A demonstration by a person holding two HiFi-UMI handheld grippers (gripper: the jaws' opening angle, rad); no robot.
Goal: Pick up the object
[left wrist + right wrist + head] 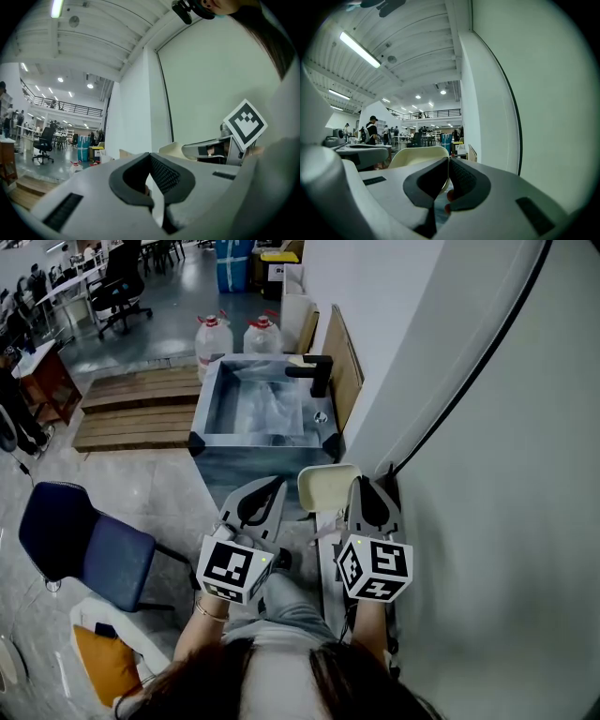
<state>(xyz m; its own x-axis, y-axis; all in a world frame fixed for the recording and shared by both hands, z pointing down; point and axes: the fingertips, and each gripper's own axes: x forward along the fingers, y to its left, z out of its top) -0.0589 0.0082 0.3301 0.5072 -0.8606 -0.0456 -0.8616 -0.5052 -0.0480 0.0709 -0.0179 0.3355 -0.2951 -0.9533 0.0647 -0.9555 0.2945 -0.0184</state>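
No single object to pick up stands out in these views. In the head view both grippers are held side by side at waist height, pointing forward. My left gripper [273,483] is shut with nothing between its jaws, and the left gripper view shows its black pads [161,174] meeting at the tip. My right gripper [362,483] is also shut and empty, its tip just over the back of a cream chair [326,486]. That chair's back [417,157] rises right behind the shut right jaws in the right gripper view.
A grey metal basin [211,418] with a black tap [314,371] stands ahead. Two water jugs [214,337] sit behind it and wooden pallets [136,409] lie to its left. A blue chair [84,545] is at the left. A white wall [487,474] runs close along the right.
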